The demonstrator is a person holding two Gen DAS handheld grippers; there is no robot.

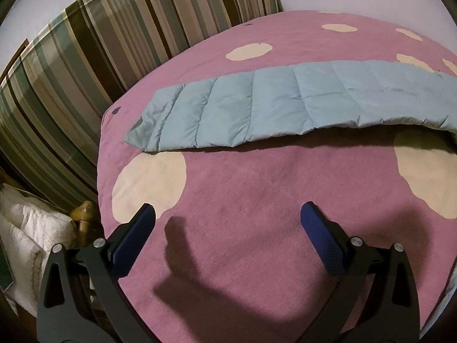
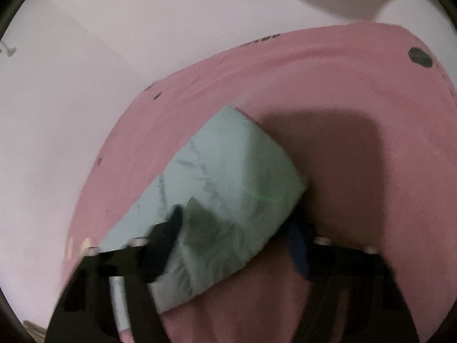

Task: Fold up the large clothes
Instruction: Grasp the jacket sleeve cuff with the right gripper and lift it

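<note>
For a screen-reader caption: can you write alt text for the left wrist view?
A long blue quilted garment lies across a pink blanket with cream spots. The open left claw hovers in front of it with nothing between its fingers. A striped cover runs along the blanket's far left edge.

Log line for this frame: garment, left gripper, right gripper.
garment: blue quilted garment on pink bedspread | left gripper: open, empty | right gripper: around garment end, grip unclear

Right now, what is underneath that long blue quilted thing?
The blue quilted garment lies on a pink blanket with cream spots. Its near edge lifts slightly, showing only shadow. Whatever part of the blanket's pattern lies beneath it is covered.
</note>
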